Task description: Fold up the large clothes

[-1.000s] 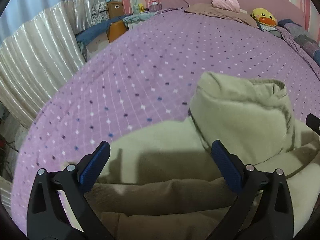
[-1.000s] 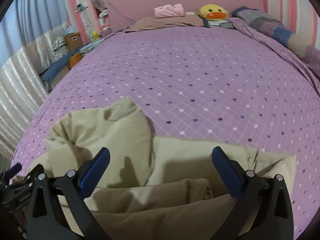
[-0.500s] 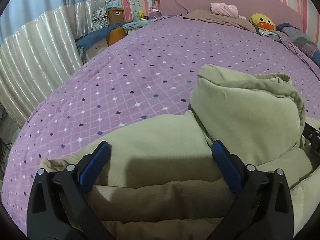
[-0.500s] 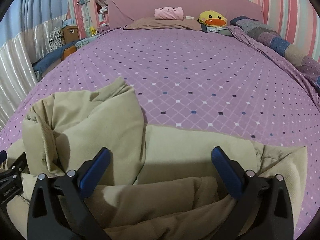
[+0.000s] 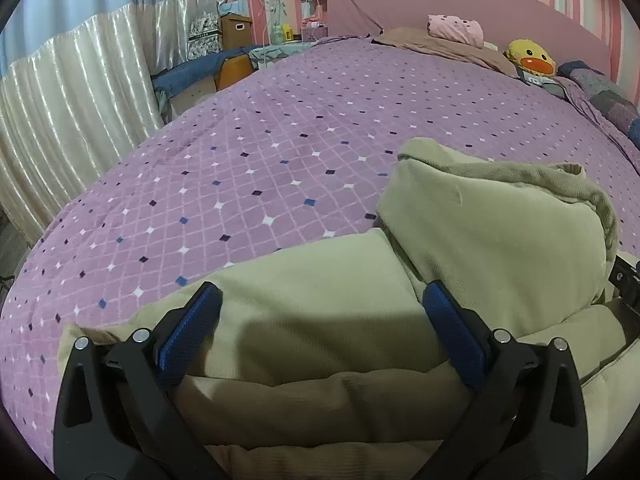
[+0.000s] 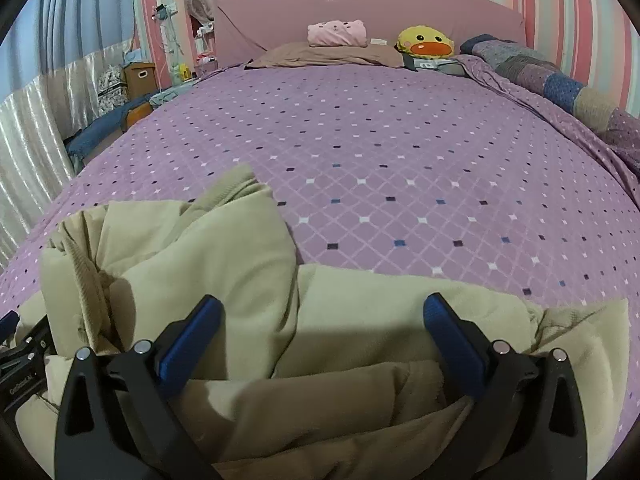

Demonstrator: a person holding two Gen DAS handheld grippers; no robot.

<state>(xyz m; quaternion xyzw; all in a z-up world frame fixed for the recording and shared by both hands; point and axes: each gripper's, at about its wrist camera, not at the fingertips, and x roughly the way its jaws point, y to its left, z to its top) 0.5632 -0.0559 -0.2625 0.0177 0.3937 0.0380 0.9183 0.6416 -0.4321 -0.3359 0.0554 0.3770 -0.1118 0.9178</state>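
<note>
Lying bunched on the near part of the bed, the beige garment (image 5: 320, 312) is thick and padded, pale khaki-green on its smooth faces and a browner tan on the roll nearest the cameras. In the left wrist view a puffy folded section stands up at 2 o'clock, its ribbed edge curling over the top; a flatter panel spreads from the middle toward 8 o'clock. In the right wrist view the same garment (image 6: 224, 264) piles up at 9 o'clock with a ribbed strip running down its crumpled side, and a smoother panel stretches toward 4 o'clock.

The left gripper (image 5: 320, 332) hangs over the flat panel with its blue-padded jaws spread wide, nothing between them. The right gripper (image 6: 322, 332) is likewise wide apart above the cloth, clasping nothing.

Under the garment lies a purple bedspread (image 6: 400, 152) patterned with small diamonds. At 12 o'clock stands a pink headboard (image 6: 360, 12), with a pink pillow (image 6: 338, 34) and a yellow duck plush (image 6: 426, 42) before it. Pale curtains (image 5: 68, 120) hang at 9 o'clock.
</note>
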